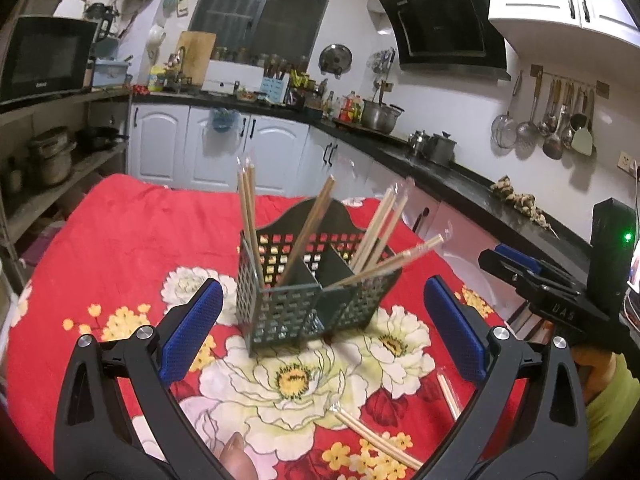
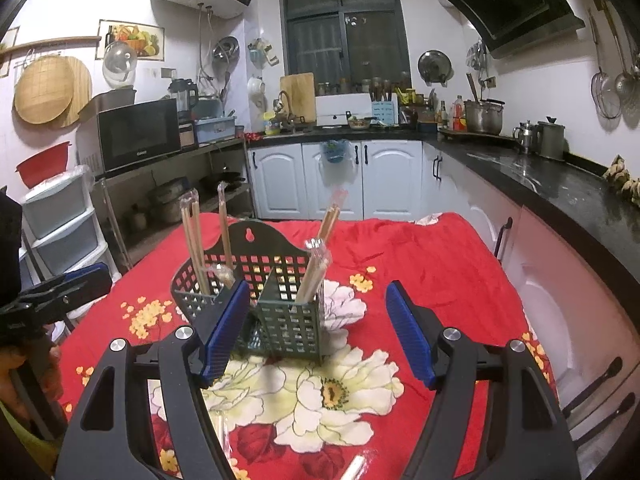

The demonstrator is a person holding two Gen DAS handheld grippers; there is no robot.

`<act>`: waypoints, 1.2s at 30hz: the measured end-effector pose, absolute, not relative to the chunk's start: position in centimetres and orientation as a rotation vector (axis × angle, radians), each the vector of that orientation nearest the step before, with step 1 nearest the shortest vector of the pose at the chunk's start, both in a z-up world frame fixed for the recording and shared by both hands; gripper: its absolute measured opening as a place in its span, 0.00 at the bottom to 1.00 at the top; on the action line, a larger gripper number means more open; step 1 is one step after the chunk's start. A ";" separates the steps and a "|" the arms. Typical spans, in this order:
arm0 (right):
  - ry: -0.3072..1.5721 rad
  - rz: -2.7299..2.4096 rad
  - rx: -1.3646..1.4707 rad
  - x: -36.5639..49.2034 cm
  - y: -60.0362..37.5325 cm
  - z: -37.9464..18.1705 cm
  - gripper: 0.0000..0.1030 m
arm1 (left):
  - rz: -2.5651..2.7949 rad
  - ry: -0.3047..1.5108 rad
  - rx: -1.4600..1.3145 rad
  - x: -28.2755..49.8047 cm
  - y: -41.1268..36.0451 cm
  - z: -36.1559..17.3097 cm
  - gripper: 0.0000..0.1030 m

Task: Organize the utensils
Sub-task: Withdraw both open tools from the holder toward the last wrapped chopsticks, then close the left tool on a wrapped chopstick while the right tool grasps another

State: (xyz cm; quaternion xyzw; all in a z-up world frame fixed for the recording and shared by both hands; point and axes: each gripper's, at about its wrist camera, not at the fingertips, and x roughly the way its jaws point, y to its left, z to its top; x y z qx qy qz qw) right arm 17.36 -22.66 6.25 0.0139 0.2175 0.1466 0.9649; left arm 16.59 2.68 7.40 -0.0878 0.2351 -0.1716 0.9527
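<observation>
One dark green perforated holder point(image 1: 304, 308) with two compartments, on one red floral cloth point(image 1: 120, 240); five wrapped chopstick pairs standing in the holder point(image 1: 250, 216) (wrappers blur it, so roughly five); two more wrapped pairs lying loose on the cloth point(image 1: 376, 440); two grippers, the left gripper point(image 1: 320, 336) and the right gripper point(image 2: 316, 332), each with two blue pads.

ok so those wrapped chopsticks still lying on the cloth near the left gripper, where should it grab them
Grip the wrapped chopsticks across the middle of the shafts, coming down from above. They lie flat on the red cloth, slanted, so turn the left gripper to set its open jaws across their length; the ends give less hold.
</observation>
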 end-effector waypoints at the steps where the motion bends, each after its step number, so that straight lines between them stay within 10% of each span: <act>1: 0.446 0.296 0.029 17.3 -22.7 6.2 0.66 | -0.353 0.488 -0.179 16.7 2.6 7.1 0.90; 25: 0.597 0.260 0.053 14.9 -25.1 0.6 0.66 | -0.439 0.741 -0.221 16.5 -0.5 -0.4 0.90; 36: 0.698 0.283 0.056 13.8 -25.2 -2.6 0.66 | -0.492 0.885 -0.309 17.3 -0.7 -4.1 0.63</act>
